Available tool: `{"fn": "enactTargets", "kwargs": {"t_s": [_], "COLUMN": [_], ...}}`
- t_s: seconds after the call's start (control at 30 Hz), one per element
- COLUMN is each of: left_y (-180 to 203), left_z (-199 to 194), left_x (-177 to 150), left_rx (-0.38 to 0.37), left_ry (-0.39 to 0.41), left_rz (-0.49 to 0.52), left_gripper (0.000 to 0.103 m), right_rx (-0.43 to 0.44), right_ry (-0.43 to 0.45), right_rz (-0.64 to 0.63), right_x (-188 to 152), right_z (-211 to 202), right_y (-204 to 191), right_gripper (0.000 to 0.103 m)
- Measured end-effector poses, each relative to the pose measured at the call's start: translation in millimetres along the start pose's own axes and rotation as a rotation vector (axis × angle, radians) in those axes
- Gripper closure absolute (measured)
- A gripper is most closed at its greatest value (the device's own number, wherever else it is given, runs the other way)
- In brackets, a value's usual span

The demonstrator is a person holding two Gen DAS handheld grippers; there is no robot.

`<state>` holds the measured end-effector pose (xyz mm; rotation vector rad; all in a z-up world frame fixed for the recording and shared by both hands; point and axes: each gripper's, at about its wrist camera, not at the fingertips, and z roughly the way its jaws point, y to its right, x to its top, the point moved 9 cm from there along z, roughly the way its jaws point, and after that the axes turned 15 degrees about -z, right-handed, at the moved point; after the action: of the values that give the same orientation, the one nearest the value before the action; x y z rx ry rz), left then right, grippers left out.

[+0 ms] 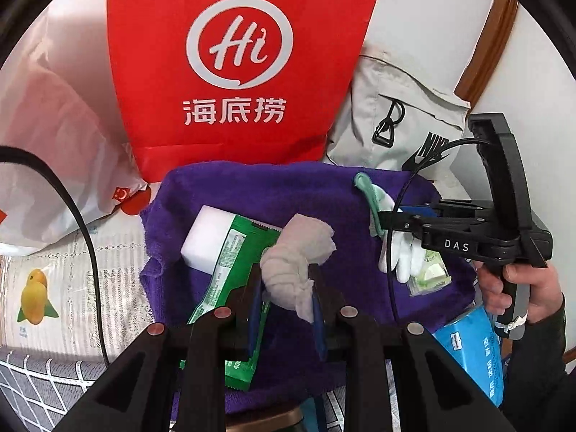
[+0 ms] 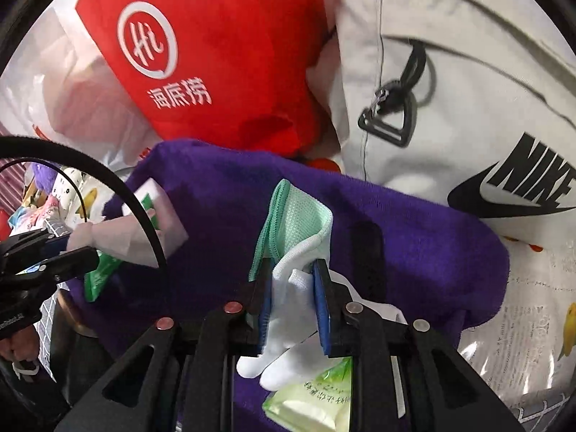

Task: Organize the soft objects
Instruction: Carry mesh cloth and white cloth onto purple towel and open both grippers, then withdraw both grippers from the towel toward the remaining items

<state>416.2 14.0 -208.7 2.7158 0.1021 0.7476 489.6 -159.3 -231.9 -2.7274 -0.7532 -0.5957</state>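
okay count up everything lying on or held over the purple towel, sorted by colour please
White: 3, the rag, the glove, the sponge block
Green: 2, the packet, the pale wipes pack
Blue: 1, the tissue pack
Total: 6, on the purple towel

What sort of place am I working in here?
Probably a home, maybe a bed or sofa: a purple towel spread over patterned covers, with a red shopping bag and a grey Nike bag propped behind.
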Motion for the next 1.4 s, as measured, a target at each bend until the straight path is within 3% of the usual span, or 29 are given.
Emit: {"fn": "enactTargets", "kwargs": {"t_s": [0.07,0.2,0.3,0.6,0.77,1.03,1.1,1.23,1.4], "left_y": [3,8,12,18,11,12,16,22,31], "left_z": [3,8,14,38,48,54,54,49,24], "left_x": [-1,-2,-2,-8,-1,9,8,3,-6], "left_rx": [-0.005,-0.002,-0.001,0.034,0.06,0.098,0.094,0.074,0.082], "left_ry": [-0.011,-0.025,-0.042,-0.104,-0.109,-0.102,-0.109,-0.127,-0.088], "left_rz": [0.003,0.0,-0.003,0.007,-0.015,-0.008,0.008,-0.01,0.029], "left_gripper": [0.081,0.081,0.081,0.08,0.08,0.08,0.076,0.048,0.044], "right_rx": [0.019,0.035,0.004,-0.071,-0.034,-0.086,-0.074,-0.068,-0.057], "right_ry": [-0.002,0.01,0.048,0.119,0.177,0.217,0.213,0.202,0.199], "right_rz": [0.009,0.005,-0.037,-0.081,-0.062,-0.087,-0.084,-0.071,-0.058], "right_x": [-2,-4,-4,-20,-32,-56,-66,-82,-98], "right_z": [2,-4,-19,-64,-94,-123,-126,-129,-140], "right_y": [0,0,-4,-7,-13,-27,-34,-42,-56], "right_gripper": [0.074,0.054,0.049,0.049,0.049,0.049,0.049,0.049,0.049]}}
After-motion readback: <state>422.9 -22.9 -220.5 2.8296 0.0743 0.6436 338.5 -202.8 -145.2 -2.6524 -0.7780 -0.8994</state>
